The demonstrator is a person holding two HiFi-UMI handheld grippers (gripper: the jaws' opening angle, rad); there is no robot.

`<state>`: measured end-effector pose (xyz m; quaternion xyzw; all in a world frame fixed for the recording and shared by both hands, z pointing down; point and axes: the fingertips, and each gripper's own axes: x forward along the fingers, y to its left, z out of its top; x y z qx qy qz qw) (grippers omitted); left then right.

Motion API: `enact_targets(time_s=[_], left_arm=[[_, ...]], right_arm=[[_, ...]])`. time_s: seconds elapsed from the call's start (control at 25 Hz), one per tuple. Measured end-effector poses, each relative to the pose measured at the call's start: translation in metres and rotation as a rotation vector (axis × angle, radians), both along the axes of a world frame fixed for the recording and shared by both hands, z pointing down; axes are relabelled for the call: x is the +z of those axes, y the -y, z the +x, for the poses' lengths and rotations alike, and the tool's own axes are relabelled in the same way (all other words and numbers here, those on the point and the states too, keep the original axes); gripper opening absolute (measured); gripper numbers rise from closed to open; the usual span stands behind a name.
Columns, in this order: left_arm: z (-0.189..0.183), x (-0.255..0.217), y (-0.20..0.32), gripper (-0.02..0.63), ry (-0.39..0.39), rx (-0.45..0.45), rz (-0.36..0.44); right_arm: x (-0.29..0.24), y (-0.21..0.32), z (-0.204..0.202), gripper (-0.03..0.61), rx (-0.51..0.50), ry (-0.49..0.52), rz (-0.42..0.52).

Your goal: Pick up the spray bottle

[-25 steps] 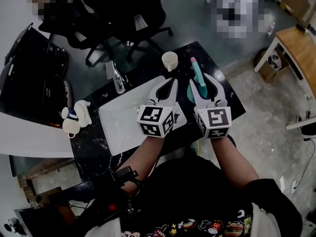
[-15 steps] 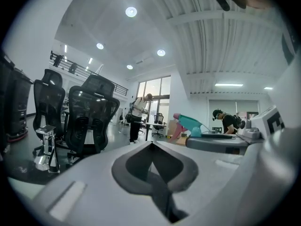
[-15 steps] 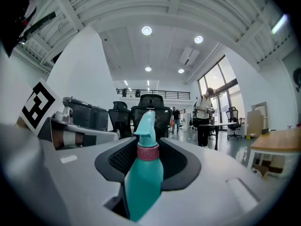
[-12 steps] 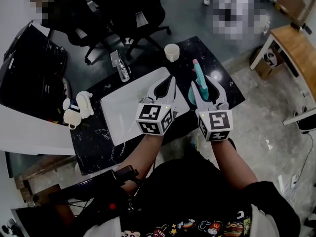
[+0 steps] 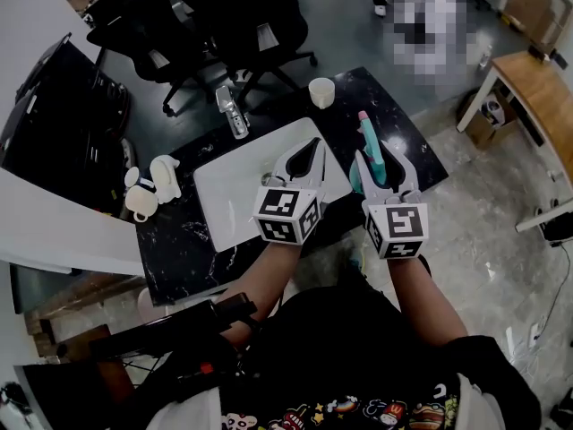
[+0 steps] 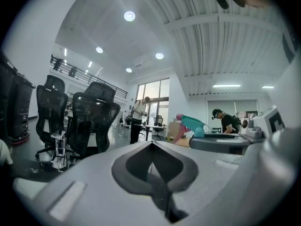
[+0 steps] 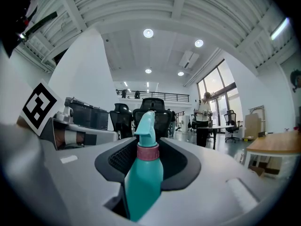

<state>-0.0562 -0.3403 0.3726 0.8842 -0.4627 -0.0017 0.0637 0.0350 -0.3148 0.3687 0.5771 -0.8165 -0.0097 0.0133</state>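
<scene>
The teal spray bottle (image 5: 370,147) with a pink collar and trigger is clamped between the jaws of my right gripper (image 5: 380,161), lifted above the black marble table (image 5: 179,240). In the right gripper view the spray bottle (image 7: 143,173) stands upright between the jaws of the right gripper (image 7: 146,166), nozzle pointing away. My left gripper (image 5: 306,155) hovers beside it over the white board (image 5: 228,195), jaws together and holding nothing. The left gripper (image 6: 151,147) points at the room, and the spray bottle (image 6: 193,125) shows at its right.
A white cup (image 5: 320,91) stands at the table's far edge. A clear bottle (image 5: 232,115) lies at the far left corner, and white figurines (image 5: 150,186) sit at the left edge. Black office chairs (image 5: 224,25) stand beyond the table. A wooden desk (image 5: 537,88) is at right.
Both grippers have stayed side by side with the bottle held. The head view has shifted, so the table and its objects now sit slightly further right and lower in the picture.
</scene>
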Motion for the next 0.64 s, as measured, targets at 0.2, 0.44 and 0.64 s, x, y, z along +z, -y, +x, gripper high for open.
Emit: enact_targets(time_s=[0.2, 0.44, 0.64], left_arm=[[0.012, -0.010, -0.006, 0.000, -0.002, 0.031, 0.015], [0.009, -0.007, -0.009, 0.000, -0.003, 0.034, 0.018], [0.006, -0.002, -0.009, 0.000, -0.007, 0.034, 0.010]], right_arm=[[-0.009, -0.006, 0.012, 0.173, 0.020, -0.018, 0.023], [-0.009, -0.006, 0.005, 0.173, 0.011, -0.019, 0.034], [-0.005, -0.004, 0.005, 0.173, 0.015, -0.025, 0.035]])
